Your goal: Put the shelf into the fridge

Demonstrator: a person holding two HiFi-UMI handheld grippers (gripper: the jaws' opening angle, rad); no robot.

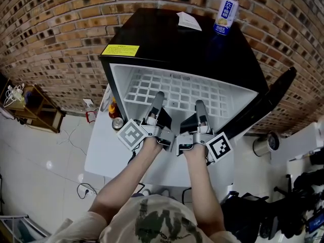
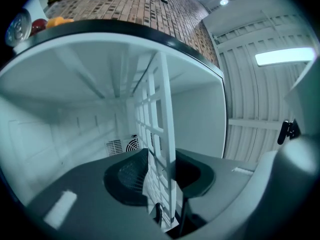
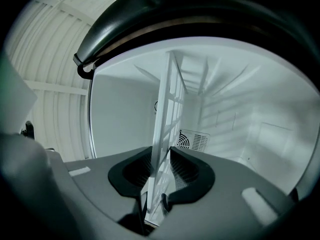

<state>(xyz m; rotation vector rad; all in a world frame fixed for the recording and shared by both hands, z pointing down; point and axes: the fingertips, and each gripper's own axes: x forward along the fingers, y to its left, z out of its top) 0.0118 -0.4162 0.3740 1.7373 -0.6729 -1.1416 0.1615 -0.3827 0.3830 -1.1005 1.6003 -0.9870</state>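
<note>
Holding one white grid shelf (image 1: 177, 91) flat inside the open fridge (image 1: 152, 39), long axis side to side, your left gripper (image 1: 158, 101) and right gripper (image 1: 200, 108), two in all, each clamp its near edge.

A white grid shelf (image 1: 177, 91) lies level inside the black fridge (image 1: 167, 39), at frame centre; the fridge stands open, its lining white.
</note>
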